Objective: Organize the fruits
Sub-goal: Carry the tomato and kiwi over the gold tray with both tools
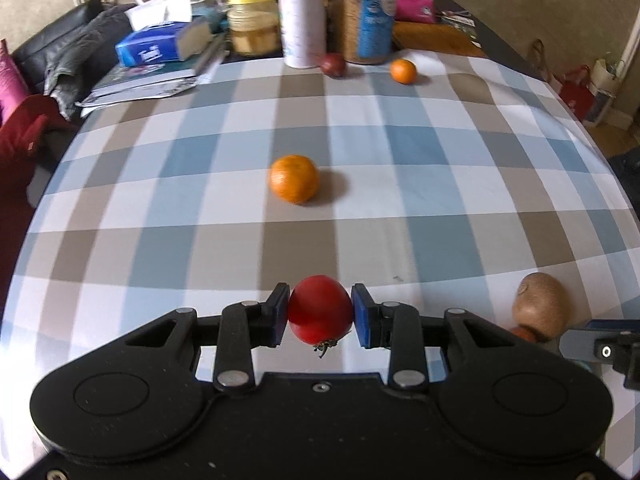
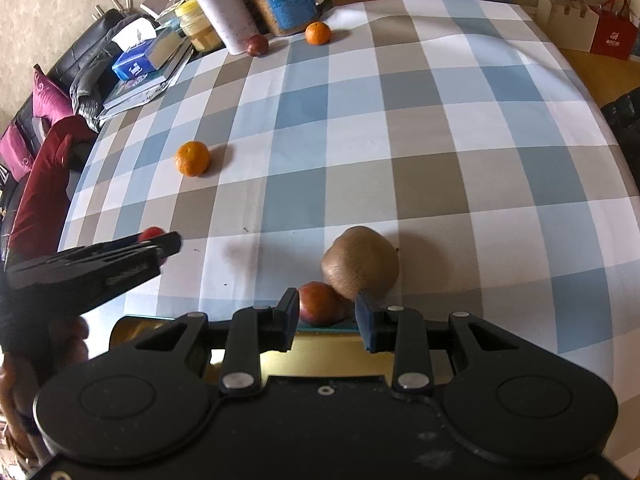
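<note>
While left claw (image 1: 320, 316) grips glossy red tomato (image 1: 319, 309), stem down, right claw (image 2: 327, 316) gapes, empty.

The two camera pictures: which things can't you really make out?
- Small reddish-brown fruit, right wrist view: lower part hidden behind the right gripper.
- Gold-coloured tray, right view: mostly covered by the gripper body.
- Blue-labelled jar, left wrist view: text blurred, top cut off.
</note>
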`<state>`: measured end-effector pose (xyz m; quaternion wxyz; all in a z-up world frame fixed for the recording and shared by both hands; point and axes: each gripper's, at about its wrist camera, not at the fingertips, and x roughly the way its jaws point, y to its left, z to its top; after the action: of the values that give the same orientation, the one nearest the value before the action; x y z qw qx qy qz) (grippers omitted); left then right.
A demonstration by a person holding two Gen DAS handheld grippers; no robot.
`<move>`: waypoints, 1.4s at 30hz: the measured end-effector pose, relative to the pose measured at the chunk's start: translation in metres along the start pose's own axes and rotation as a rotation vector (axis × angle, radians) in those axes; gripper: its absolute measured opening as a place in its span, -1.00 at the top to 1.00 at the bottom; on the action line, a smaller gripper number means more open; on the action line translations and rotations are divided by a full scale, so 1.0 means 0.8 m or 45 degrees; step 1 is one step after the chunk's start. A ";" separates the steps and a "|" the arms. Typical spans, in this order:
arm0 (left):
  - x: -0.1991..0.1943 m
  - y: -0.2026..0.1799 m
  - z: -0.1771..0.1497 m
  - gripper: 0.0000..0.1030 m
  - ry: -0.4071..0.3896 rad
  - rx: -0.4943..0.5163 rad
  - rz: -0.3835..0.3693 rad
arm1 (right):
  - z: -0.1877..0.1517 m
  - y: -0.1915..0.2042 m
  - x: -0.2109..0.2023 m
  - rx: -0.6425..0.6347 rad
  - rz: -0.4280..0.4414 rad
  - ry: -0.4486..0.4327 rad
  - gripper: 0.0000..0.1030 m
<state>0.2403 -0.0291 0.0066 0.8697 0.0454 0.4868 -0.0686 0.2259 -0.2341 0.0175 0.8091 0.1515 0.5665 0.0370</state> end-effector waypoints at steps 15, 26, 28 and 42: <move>-0.027 0.023 -0.032 0.17 -0.020 -0.007 -0.014 | 0.028 -0.015 0.028 0.114 -0.132 0.010 0.33; -0.030 0.020 -0.039 0.17 -0.012 0.006 -0.038 | 0.037 -0.012 0.046 0.128 -0.164 -0.008 0.15; -0.028 0.020 -0.039 0.17 -0.009 0.008 -0.041 | 0.038 -0.012 0.048 0.137 -0.171 -0.014 0.14; -0.013 0.012 -0.042 0.17 0.029 0.024 -0.047 | 0.039 -0.008 0.055 0.111 -0.196 -0.036 0.05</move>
<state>0.2080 -0.0135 -0.0021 0.8622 0.0454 0.4966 -0.0889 0.2700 -0.2361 -0.0145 0.8101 0.1430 0.5662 -0.0521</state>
